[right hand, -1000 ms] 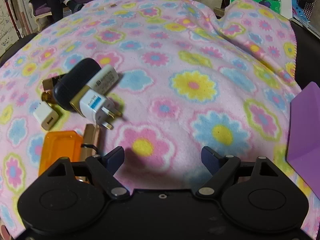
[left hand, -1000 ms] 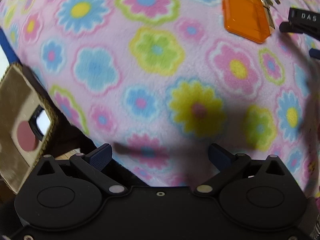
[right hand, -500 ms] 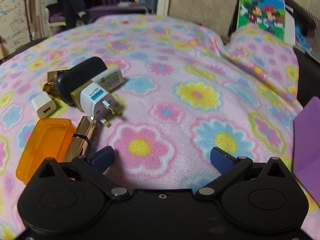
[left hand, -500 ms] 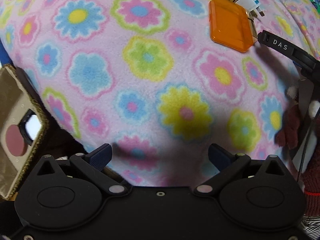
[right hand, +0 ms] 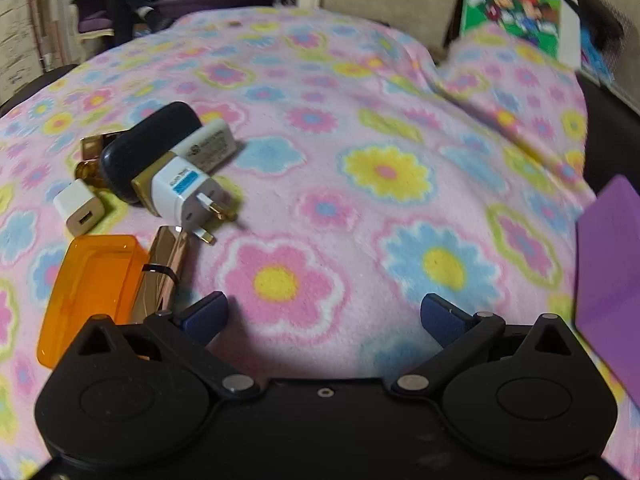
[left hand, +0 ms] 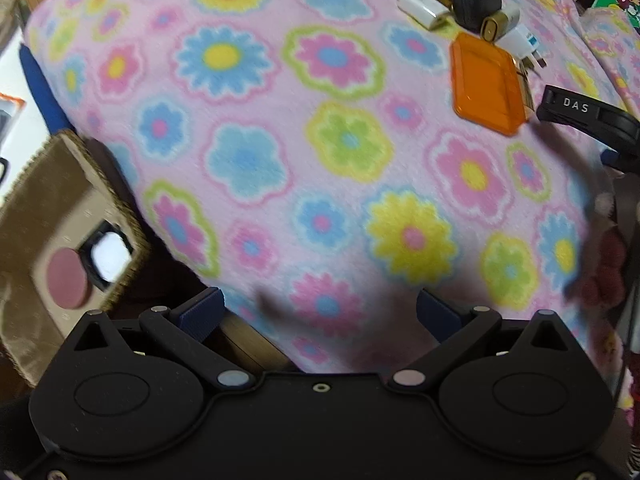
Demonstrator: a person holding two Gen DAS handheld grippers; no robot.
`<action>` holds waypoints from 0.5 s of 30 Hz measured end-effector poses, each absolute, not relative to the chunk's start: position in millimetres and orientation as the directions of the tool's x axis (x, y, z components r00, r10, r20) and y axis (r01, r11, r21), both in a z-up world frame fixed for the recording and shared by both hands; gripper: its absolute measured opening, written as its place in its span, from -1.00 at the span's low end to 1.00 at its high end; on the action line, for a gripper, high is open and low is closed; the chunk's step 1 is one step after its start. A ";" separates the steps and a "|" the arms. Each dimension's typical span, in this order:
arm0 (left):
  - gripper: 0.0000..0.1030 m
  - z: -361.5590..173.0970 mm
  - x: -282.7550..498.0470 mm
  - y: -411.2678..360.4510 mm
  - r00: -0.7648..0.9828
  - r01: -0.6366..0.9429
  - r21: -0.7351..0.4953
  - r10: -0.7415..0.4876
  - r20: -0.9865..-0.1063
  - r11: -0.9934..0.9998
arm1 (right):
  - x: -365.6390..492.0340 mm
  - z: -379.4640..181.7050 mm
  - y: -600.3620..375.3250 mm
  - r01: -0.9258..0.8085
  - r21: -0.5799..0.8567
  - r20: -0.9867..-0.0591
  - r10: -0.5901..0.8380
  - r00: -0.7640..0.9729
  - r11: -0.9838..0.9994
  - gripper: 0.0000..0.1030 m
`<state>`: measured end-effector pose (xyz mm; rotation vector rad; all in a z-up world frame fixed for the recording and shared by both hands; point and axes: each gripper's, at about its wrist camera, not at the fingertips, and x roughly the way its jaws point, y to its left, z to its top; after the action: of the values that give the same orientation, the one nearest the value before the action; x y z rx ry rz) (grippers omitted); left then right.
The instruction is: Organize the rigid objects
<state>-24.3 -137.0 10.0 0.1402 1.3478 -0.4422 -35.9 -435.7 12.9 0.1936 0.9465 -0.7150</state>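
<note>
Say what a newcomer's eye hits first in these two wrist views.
The pink flowered blanket fills both views. On it, at the left of the right wrist view, lies a small heap: an orange box, a white travel plug, a dark case and a white USB charger. Both the right gripper and the left gripper are open and empty.

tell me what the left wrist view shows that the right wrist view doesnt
Only the left wrist view: a tan woven box with a cut-out beside the blanket's edge, the right gripper's black arm marked DAS, and the open, empty left gripper.

Only the right wrist view: a purple panel, a cartoon picture board, and the open, empty right gripper.

Both: the floral blanket, orange translucent case, white travel adapter, small white USB charger and dark oval case.
</note>
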 end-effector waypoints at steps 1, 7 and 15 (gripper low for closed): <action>0.92 11.2 -26.5 -139.4 0.160 0.389 -0.145 -0.222 -0.962 0.910 | -36.5 13.1 -435.7 0.648 -0.146 -0.800 -0.474 0.367 0.748 1.00; 0.92 13.4 -30.5 -144.5 0.211 0.377 -0.080 -0.170 -0.963 0.923 | -37.9 16.1 -431.2 0.669 -0.147 -0.825 -0.464 0.324 0.728 1.00; 0.75 20.4 -25.2 -140.4 0.296 0.344 -0.012 -0.120 -0.948 0.939 | -34.6 17.9 -437.4 0.668 -0.125 -0.863 -0.413 0.292 0.733 1.00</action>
<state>-25.2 -140.4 20.4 0.2085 1.2346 -0.3115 -34.6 -437.4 17.9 0.2812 1.0486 -0.7332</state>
